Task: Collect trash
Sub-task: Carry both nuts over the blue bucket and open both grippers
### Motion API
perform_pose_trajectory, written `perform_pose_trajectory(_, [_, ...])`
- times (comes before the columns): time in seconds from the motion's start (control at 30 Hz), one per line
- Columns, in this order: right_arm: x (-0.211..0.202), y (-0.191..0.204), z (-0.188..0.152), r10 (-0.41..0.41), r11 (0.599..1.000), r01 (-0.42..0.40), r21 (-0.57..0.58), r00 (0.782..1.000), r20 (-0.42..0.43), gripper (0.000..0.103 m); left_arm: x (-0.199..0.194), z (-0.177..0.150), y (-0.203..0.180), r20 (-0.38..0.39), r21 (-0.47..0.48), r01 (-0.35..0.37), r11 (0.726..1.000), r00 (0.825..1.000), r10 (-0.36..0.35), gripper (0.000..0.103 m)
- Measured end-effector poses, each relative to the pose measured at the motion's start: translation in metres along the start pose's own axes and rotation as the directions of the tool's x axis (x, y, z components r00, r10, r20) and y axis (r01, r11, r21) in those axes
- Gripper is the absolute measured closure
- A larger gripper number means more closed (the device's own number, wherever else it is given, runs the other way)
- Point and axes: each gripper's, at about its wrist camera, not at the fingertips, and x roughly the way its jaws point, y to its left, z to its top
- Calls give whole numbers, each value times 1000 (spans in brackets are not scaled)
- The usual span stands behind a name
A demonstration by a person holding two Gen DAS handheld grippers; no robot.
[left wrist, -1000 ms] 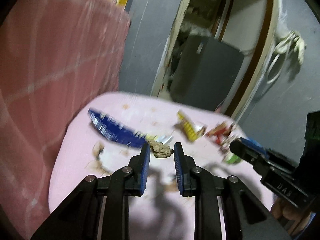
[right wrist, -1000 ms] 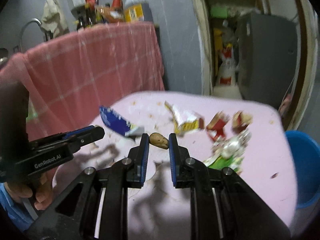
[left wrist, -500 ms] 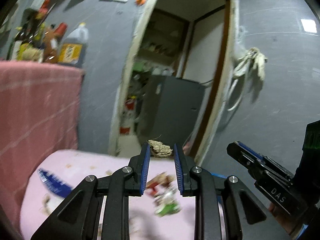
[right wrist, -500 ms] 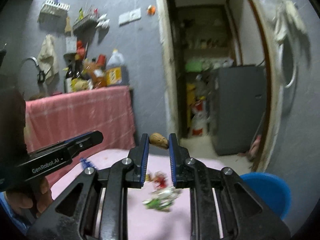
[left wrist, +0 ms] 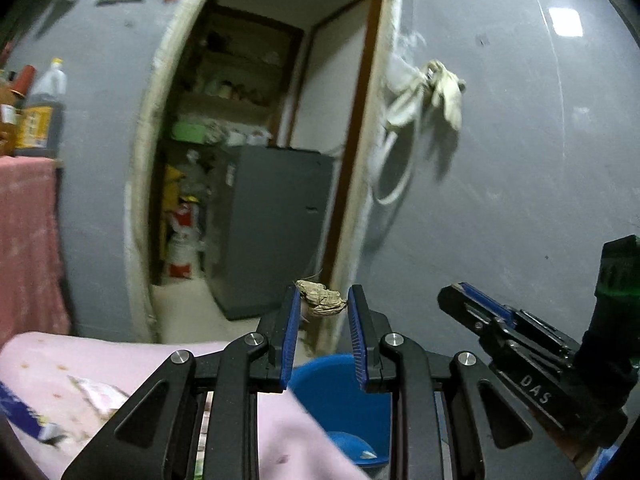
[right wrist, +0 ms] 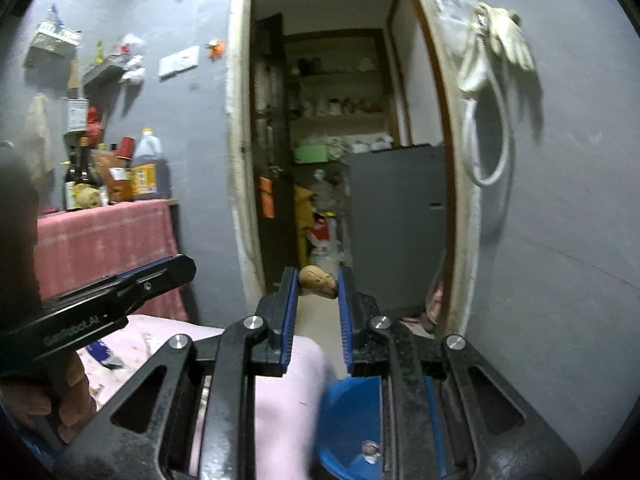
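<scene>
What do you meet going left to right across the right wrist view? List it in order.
Left gripper → sauce bottles on the pink-draped counter → doorway frame → brown scrap between the right gripper's fingers → grey fridge → white gloves.

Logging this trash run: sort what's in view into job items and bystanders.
Job: crumpled scrap in left hand-held gripper; brown lump in right hand-held gripper; blue bucket; blue wrapper.
Bystanders: bottles, fridge, gloves.
</scene>
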Motion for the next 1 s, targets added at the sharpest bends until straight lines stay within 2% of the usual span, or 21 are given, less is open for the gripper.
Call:
perform_pose_trajectory(0.17, [8,-35,-20,-40,998,43,47,997,-64,83,42,-10,-18,-102,0,47,999,994,-47,83])
perform_pose_trajectory(0.3, [19,-57,-38,-56,994,67,91,991,-124,83,72,-24,-27,-209,-8,55,998,976,-55,83])
perform_pose_trajectory(0.4, [28,-67,-49,-61,990,81,116,984,-168,83,94,-35,-27,-297,-28,50,998,953,-56,83])
perform_pose_trajectory(0.57, [46,-82,-68,-57,982,101,163,966,-251,83,128,-58,-20,-444,-77,37,996,894,-68,83])
perform_pose_trajectory(0.8, [66,-89,-81,-44,974,111,199,948,-314,83,144,-73,-14,-498,-101,28,994,864,-75,82])
perform_pose_trajectory(0.87, [67,-89,-81,-44,971,116,208,947,-319,83,144,-75,-12,-512,-117,24,993,855,-81,77])
perform_pose_trajectory(0.93, [63,-88,-80,-50,971,120,208,948,-314,83,143,-77,-9,-513,-125,24,992,854,-86,72])
perform_pose_trajectory(1.0, [60,-86,-78,-57,970,126,208,949,-310,82,142,-75,-7,-511,-131,25,991,855,-89,71])
